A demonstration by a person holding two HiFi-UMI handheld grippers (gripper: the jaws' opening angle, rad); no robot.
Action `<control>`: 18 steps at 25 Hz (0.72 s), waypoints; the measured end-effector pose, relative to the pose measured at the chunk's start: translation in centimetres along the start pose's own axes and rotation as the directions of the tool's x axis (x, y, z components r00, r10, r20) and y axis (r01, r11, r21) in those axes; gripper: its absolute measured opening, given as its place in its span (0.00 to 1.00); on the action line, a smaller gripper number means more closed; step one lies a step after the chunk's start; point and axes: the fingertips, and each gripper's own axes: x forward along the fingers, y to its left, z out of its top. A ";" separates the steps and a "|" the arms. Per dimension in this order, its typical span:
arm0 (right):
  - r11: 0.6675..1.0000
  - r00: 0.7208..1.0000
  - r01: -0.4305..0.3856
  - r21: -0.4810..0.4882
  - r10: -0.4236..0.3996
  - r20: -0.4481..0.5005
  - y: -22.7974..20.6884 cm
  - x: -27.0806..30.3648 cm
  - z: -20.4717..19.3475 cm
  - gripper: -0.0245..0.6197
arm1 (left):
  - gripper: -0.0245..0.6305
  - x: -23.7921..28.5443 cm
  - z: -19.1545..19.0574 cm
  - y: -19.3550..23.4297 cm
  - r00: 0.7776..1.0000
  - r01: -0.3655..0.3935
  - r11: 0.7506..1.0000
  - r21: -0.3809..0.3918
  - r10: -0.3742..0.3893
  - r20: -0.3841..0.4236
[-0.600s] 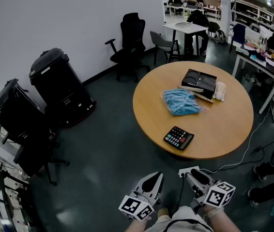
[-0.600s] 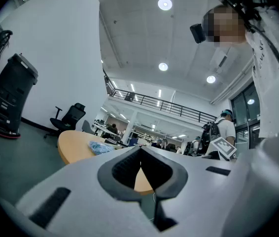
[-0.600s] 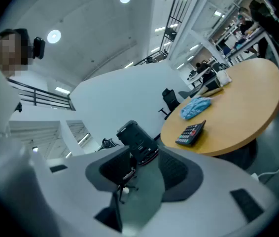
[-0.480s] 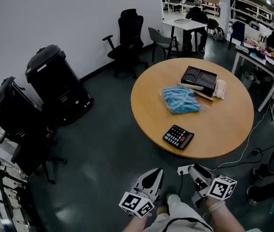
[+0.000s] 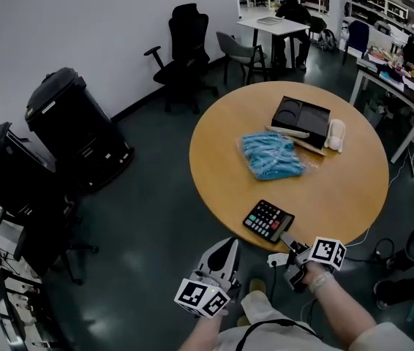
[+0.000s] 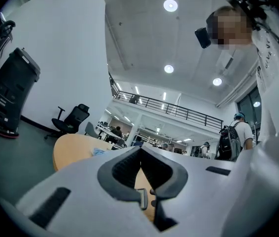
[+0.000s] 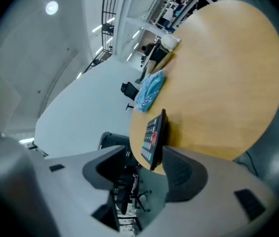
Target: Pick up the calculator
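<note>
Counted: one round counter (image 5: 353,196), one calculator (image 5: 268,220), one blue bag (image 5: 271,157), one black tray (image 5: 300,120), one white item (image 5: 335,134) touching the tray's end, and two hand-held grippers. The calculator lies flat, keys up, on the counter edge nearest the person. Its long axis runs from the right hand-held gripper (image 5: 289,241) toward the bag. That gripper's jaws stand wide apart, with the calculator's near end just in front of the gap and no pad pressing it. The left hand-held gripper (image 5: 228,244), jaws together and empty, hangs off the counter, apart from the calculator.
</note>
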 end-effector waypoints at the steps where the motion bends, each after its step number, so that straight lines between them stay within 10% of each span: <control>1: 1.000 1.000 0.016 0.024 -0.016 -0.012 -0.5 0.7 0.3 0.36 | 0.05 0.8 0.1 0.4 1.000 -0.002 1.000 -0.007 0.002 0.004; 18: 0.996 0.965 0.032 0.086 -0.009 -0.262 -2.0 6.8 -0.7 0.35 | 0.05 6.3 -4.1 5.0 0.997 -0.052 0.992 -0.115 0.046 -0.057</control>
